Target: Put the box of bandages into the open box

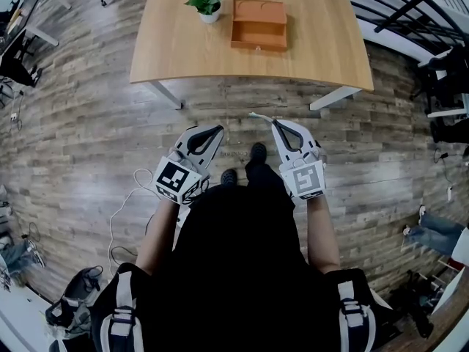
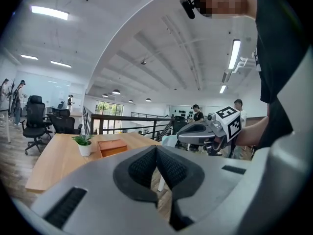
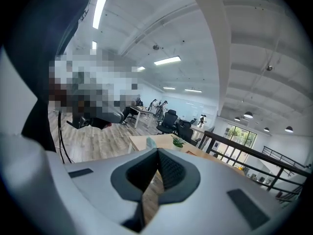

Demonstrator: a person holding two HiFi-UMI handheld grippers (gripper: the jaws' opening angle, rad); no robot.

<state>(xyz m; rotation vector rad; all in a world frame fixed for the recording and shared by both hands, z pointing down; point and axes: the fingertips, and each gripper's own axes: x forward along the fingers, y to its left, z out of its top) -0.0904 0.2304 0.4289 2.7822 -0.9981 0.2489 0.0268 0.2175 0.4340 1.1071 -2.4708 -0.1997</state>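
Observation:
The open box, orange-brown with its lid up, sits on the wooden table far ahead of me; it also shows in the left gripper view. My right gripper is held near my body over the floor, shut on a thin pale box of bandages that sticks out to the left of its tips. That pale box peeks above the closed jaws in the right gripper view. My left gripper is beside it, shut, with nothing between its pads.
A small potted plant stands just left of the open box. White table legs reach the plank floor. A white cable and a dark bag lie at my left. Office chairs and a railing stand beyond the table.

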